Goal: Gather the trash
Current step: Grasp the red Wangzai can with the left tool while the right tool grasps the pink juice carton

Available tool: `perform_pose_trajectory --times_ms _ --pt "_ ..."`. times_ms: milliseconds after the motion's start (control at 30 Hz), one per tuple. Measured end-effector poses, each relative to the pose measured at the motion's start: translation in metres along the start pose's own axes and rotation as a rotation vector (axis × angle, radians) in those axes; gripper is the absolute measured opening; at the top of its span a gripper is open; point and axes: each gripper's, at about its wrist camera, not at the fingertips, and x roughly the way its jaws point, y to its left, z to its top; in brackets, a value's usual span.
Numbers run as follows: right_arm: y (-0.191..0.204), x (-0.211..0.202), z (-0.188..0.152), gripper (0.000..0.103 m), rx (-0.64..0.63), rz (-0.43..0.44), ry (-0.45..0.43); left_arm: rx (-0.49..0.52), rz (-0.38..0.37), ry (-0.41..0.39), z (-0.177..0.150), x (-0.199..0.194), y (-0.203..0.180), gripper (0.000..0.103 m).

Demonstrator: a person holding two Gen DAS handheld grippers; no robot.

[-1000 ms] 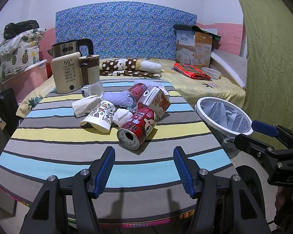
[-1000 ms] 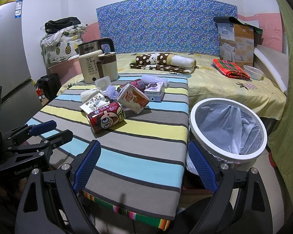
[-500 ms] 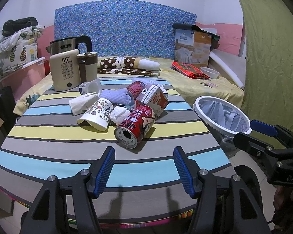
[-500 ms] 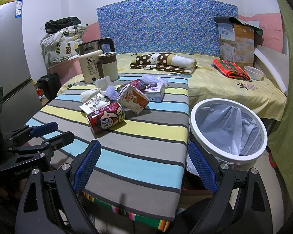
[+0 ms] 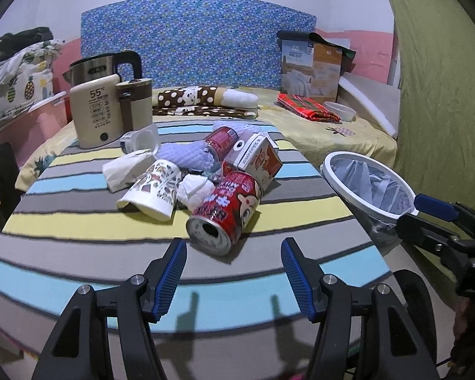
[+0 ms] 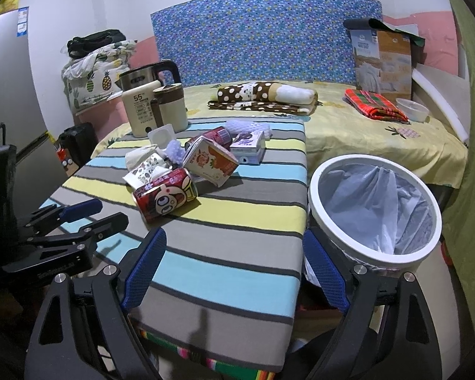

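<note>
A pile of trash lies on the striped table (image 5: 79,231): a red cartoon can (image 5: 226,210) on its side nearest me, a patterned paper cup (image 5: 152,190), crumpled tissue (image 5: 194,190), a juice carton (image 5: 258,158), a second red can (image 5: 221,139) and white foam wrap (image 5: 186,155). My left gripper (image 5: 232,269) is open and empty, just short of the near can. My right gripper (image 6: 234,269) is open and empty over the table's right front corner, beside the white bin (image 6: 375,209) with a plastic liner. The can (image 6: 164,196) and the carton (image 6: 210,161) also show in the right wrist view.
A cream kettle (image 5: 95,114) and a brown-lidded mug (image 5: 136,104) stand at the table's back left. Behind is a bed with a yellow sheet (image 6: 364,136), a dotted pillow (image 6: 262,95) and a box (image 6: 383,63). A green curtain (image 5: 443,95) hangs at right.
My left gripper has moved forward toward the red can, which now looks larger and closer. The right gripper has barely moved.
</note>
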Motion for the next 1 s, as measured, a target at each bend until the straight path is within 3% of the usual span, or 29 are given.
perform_pose_trajectory --times_ms 567,700,733,1000 --pt "-0.005 0.031 0.013 0.089 -0.016 0.033 0.028 0.103 -0.007 0.043 0.020 0.066 0.011 0.064" --pt "-0.004 0.036 0.017 0.089 -0.033 0.035 0.025 0.098 -0.014 0.054 0.017 0.074 0.010 0.063" --pt "-0.003 0.037 0.018 0.089 -0.039 0.037 0.024 0.094 -0.014 0.057 0.016 0.074 0.011 0.057" --pt "0.007 0.056 0.030 0.089 -0.092 0.054 0.016 0.028 -0.027 0.035 0.013 0.063 0.023 0.056"
